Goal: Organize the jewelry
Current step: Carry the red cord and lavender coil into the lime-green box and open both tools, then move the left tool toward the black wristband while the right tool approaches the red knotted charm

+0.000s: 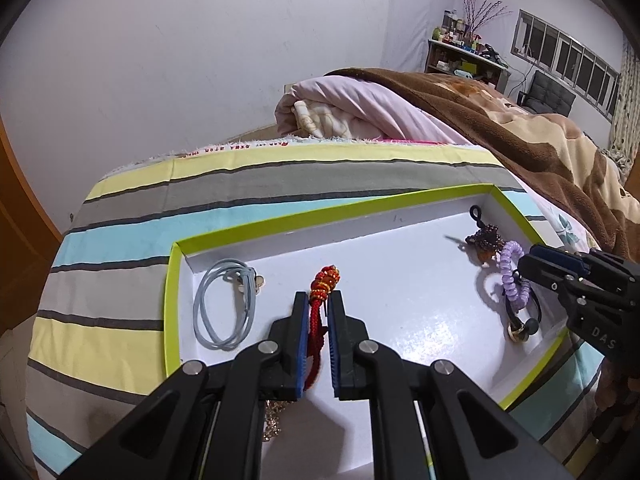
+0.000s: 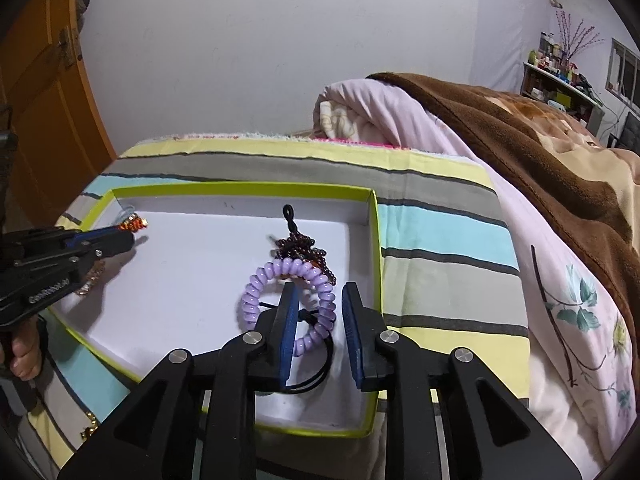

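A shallow white box with a lime-green rim [image 1: 280, 222] [image 2: 240, 190] lies on a striped cloth. My left gripper [image 1: 319, 300] is shut on a red cord bracelet with orange beads [image 1: 326, 280], whose beaded end shows in the right wrist view [image 2: 134, 224]. My right gripper [image 2: 318, 292] is open over the box's right side, its jaws straddling a purple spiral hair tie [image 2: 256, 292] [image 1: 510, 258]. A dark beaded charm [image 2: 300, 246] [image 1: 482, 238] lies just beyond it. A grey cord loop [image 1: 224, 308] lies at the box's left.
A gold chain [image 1: 272, 420] [image 2: 90, 280] lies under my left gripper. A black elastic with a gold bead [image 1: 518, 326] lies by the hair tie. A pink quilt [image 1: 352, 112] and brown blanket [image 1: 520, 136] are heaped behind. A wooden door [image 2: 44, 92] stands left.
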`<action>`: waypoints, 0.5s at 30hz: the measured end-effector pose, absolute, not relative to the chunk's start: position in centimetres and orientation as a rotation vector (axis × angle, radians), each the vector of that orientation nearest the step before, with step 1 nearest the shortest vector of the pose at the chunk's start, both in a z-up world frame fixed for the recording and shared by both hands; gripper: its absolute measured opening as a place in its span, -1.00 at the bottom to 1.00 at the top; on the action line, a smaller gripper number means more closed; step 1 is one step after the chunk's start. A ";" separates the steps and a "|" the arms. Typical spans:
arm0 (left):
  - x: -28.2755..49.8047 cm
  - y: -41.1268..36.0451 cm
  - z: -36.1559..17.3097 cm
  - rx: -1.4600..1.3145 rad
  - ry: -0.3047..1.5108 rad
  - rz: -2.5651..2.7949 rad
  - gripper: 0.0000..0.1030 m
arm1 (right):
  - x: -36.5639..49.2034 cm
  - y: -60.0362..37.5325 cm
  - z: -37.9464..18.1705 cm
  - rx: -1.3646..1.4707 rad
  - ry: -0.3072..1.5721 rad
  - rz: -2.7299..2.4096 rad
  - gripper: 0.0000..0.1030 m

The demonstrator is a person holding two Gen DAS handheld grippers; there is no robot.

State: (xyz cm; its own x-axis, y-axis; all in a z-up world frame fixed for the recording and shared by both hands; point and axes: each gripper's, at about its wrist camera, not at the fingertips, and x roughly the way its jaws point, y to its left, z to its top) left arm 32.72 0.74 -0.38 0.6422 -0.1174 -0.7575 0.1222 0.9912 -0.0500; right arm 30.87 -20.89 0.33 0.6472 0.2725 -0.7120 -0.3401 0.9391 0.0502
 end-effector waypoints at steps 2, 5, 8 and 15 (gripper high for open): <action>32.5 0.9 -0.2 -0.003 0.857 -0.138 -0.78 | 30.4 -21.0 0.8 -0.085 0.779 0.350 -0.55; 32.1 1.0 0.3 -0.012 0.843 -0.146 -0.61 | 29.8 -21.3 1.4 -0.065 0.763 0.355 -0.55; 31.3 1.1 1.1 -0.015 0.827 -0.147 -0.61 | 28.6 -21.6 2.2 -0.045 0.747 0.361 -0.55; 27.1 2.0 4.1 -0.022 0.748 -0.152 -0.61 | 24.1 -22.4 4.5 -0.007 0.683 0.391 -0.55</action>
State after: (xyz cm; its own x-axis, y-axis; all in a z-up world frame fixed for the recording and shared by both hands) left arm 27.12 2.04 4.12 0.7229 -0.1450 -0.6756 0.1296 0.9888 -0.0735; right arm 24.15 -22.38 4.47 0.7058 0.3499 -0.6160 -0.3541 0.9273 0.1210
